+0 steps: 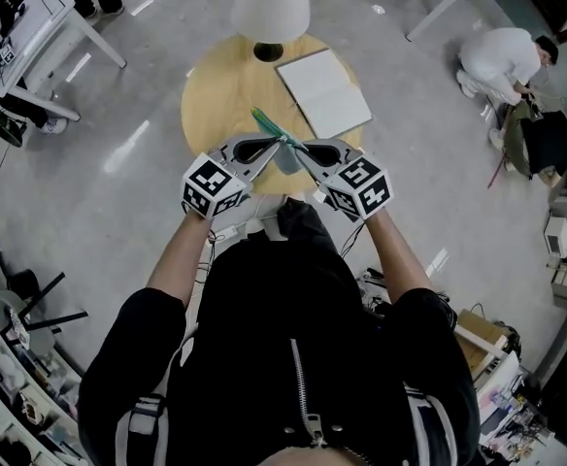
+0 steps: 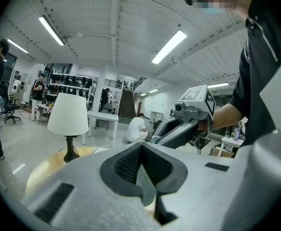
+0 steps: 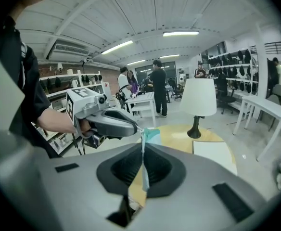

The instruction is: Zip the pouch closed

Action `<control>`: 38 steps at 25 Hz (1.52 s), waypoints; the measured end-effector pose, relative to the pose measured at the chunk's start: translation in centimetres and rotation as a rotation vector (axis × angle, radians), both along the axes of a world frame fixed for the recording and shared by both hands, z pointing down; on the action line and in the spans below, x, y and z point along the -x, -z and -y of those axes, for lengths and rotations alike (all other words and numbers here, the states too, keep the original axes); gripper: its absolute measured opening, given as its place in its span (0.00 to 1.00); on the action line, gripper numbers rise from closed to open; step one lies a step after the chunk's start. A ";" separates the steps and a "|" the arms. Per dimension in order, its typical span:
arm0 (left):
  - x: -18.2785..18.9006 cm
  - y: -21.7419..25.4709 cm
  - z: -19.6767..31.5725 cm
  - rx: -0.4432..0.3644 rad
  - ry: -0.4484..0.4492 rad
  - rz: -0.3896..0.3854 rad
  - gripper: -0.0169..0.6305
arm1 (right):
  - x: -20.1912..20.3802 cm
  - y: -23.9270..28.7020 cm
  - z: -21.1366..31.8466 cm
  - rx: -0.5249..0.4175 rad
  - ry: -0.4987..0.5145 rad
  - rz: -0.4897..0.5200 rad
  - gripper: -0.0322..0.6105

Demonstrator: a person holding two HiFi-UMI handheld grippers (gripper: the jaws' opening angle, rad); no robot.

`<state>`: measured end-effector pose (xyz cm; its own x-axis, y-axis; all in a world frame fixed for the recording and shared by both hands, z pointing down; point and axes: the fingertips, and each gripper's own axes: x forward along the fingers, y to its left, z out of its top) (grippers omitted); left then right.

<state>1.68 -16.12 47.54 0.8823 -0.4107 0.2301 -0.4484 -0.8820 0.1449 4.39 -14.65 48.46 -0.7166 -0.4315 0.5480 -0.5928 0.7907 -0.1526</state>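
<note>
A thin teal pouch (image 1: 270, 127) hangs in the air over the round wooden table (image 1: 211, 95), pinched from both sides. My left gripper (image 1: 278, 145) is shut on its left part; in the left gripper view a pale sheet of the pouch (image 2: 146, 183) sits between the pads. My right gripper (image 1: 299, 148) is shut on the right part. In the right gripper view the pouch's edge (image 3: 143, 170) runs upright between the pads and its teal top (image 3: 151, 134) shows above them. The left gripper (image 3: 136, 127) meets that top from the left. Whether either gripper holds the zipper pull I cannot tell.
A white-shaded lamp (image 1: 272, 8) stands at the table's far edge, with an open white notebook (image 1: 324, 90) to its right. A person crouches on the floor at the far right (image 1: 502, 61). A white desk (image 1: 41, 27) stands at the upper left.
</note>
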 end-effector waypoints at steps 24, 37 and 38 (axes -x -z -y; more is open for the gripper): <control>-0.4 -0.8 -0.4 0.030 0.029 -0.004 0.03 | -0.7 -0.4 -1.0 0.010 -0.003 0.017 0.07; -0.4 -1.1 -0.5 0.026 0.034 0.009 0.03 | -0.6 -0.5 -1.2 0.010 0.002 0.014 0.07; -0.4 -1.2 -0.4 0.026 0.037 0.010 0.03 | -0.6 -0.5 -1.2 0.009 0.002 0.012 0.07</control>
